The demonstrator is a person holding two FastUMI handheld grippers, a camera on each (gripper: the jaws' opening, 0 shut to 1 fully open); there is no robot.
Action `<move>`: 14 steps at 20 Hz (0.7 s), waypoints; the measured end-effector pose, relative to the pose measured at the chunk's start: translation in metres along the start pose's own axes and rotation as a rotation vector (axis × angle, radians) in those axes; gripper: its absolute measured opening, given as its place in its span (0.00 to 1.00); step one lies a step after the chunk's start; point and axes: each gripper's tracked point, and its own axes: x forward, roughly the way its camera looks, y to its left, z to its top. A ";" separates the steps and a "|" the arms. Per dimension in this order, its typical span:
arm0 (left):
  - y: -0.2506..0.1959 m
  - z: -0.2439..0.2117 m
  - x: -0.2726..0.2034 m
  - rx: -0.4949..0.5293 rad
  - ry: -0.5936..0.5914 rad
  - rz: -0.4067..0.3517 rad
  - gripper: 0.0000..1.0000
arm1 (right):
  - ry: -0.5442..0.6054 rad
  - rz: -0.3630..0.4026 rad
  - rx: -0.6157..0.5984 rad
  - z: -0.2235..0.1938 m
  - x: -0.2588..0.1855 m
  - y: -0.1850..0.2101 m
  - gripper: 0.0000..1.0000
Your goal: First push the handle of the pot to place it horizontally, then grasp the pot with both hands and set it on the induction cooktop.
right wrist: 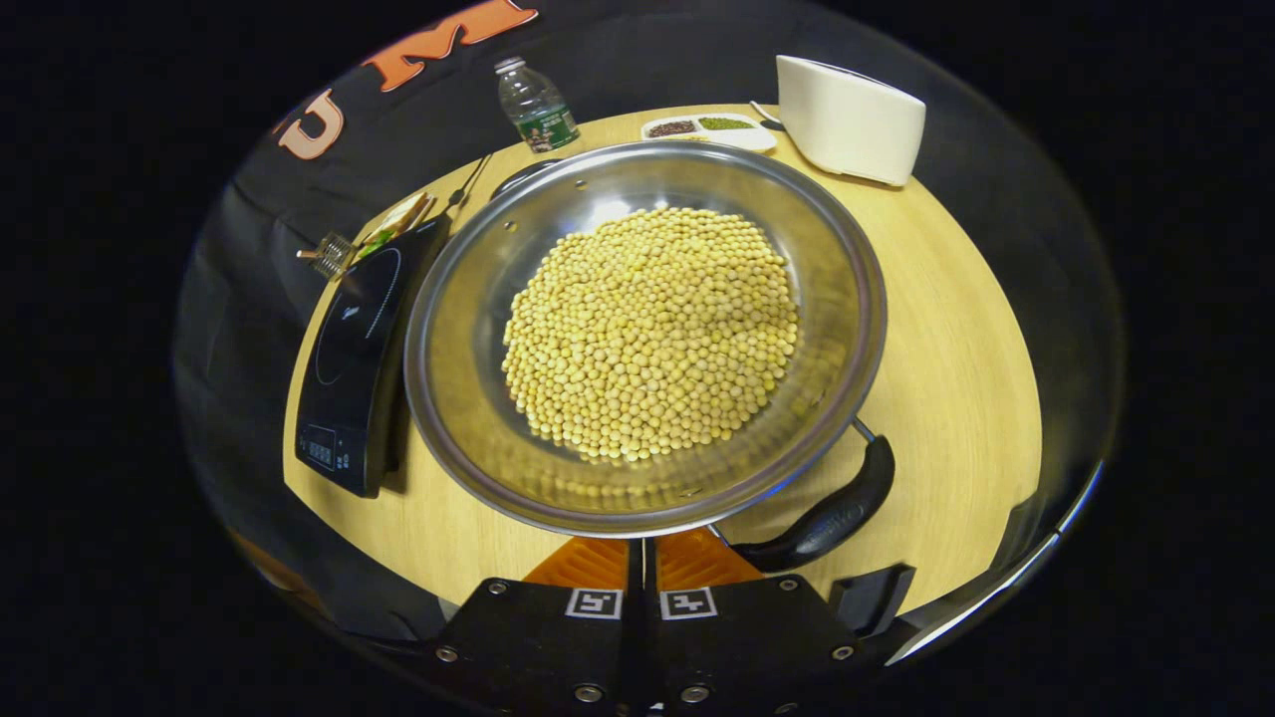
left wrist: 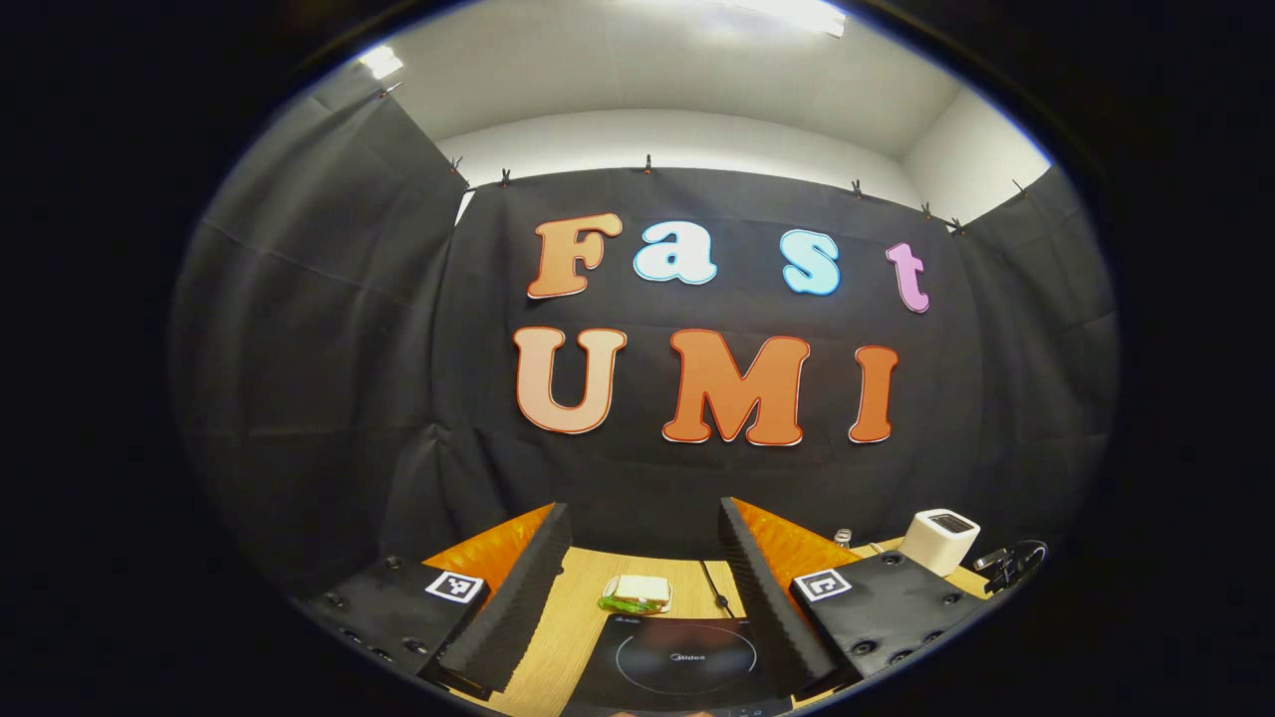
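Note:
A wide steel pot [right wrist: 463, 299] heaped with yellow soybeans [right wrist: 647, 329] stands on the wooden table in the right gripper view. Its black handle [right wrist: 827, 518] angles toward the lower right, close beside my right gripper [right wrist: 642, 548]. That gripper is shut, its orange fingers pressed together with the tips hidden under the pot's near rim. The black induction cooktop [right wrist: 354, 339] lies just left of the pot. In the left gripper view my left gripper [left wrist: 642, 513] is open and held level, with the cooktop [left wrist: 682, 657] below and between its fingers.
A water bottle [right wrist: 536, 105], a small dish of beans [right wrist: 709, 127] and a white toaster [right wrist: 847, 119] line the table's far edge. A sandwich [left wrist: 636, 595] lies behind the cooktop. The toaster [left wrist: 941, 538] shows at the right of the left gripper view.

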 end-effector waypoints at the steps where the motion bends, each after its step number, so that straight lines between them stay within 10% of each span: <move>1: -0.001 -0.001 0.002 0.004 0.002 -0.001 0.96 | 0.000 -0.013 0.005 0.003 0.002 -0.005 0.00; 14: -0.008 -0.028 0.025 -0.005 0.052 0.005 0.97 | -0.055 -0.152 0.180 0.046 0.012 -0.090 0.00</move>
